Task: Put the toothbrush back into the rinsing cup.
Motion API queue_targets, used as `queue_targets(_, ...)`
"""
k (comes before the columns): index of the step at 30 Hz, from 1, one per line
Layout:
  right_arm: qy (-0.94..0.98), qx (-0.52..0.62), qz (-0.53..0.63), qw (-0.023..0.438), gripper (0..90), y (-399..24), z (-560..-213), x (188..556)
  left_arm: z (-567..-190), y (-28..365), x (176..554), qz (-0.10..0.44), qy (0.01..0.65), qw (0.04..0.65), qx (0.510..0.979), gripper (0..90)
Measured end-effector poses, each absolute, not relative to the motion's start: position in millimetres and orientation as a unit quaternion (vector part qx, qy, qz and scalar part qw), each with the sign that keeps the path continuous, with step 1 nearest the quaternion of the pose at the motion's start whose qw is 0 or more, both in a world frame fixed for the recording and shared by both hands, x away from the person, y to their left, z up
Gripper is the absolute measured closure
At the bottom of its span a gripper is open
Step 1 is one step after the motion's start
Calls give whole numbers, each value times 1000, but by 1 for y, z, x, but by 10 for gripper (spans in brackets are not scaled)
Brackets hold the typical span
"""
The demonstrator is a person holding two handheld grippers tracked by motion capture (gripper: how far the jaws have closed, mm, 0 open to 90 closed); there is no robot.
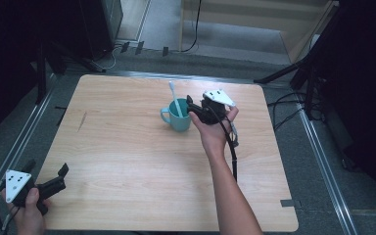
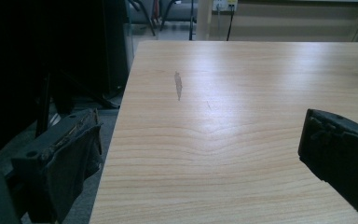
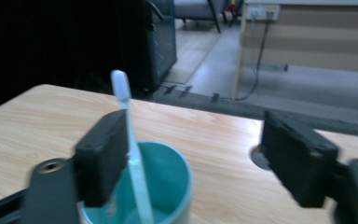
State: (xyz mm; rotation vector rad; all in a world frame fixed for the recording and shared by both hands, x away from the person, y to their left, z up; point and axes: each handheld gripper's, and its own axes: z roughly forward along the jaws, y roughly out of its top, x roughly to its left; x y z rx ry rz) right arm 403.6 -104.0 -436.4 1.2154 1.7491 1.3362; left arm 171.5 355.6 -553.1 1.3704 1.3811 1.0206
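Note:
A teal mug stands near the middle of the wooden table, handle to the left. A white toothbrush stands in it, head up and leaning left. My right gripper hovers just right of the mug and above its rim. In the right gripper view its jaws stand wide apart. The toothbrush rises from the mug right beside the left jaw's inner face, and the other jaw is far from it. My left gripper rests open at the table's near left corner, nothing between its jaws.
A dark scuff marks the table ahead of the left gripper. Black stands and cables surround the table on the floor. A cable trails from the right gripper along the person's forearm.

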Motion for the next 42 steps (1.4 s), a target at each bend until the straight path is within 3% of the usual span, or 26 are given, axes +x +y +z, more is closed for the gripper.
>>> queue_targets(1, 665, 467, 496, 306, 161, -108, -434, 403, -553, 356, 172, 413, 560, 455, 555, 0)
queue_targets(5, 667, 484, 474, 310, 112, -120, -432, 397, -553, 355, 172, 415, 559, 453, 557, 0)
queue_targets(8, 662, 486, 476, 314, 0, -130, -431, 390, -553, 355, 172, 415, 560, 453, 556, 0)
queue_targets(22, 640, 498, 479, 335, 0, -182, -434, 358, -553, 355, 172, 417, 559, 451, 557, 0)
queue_targets(42, 620, 524, 468, 348, 0, -264, -487, 303, -553, 354, 171, 421, 561, 449, 554, 0)
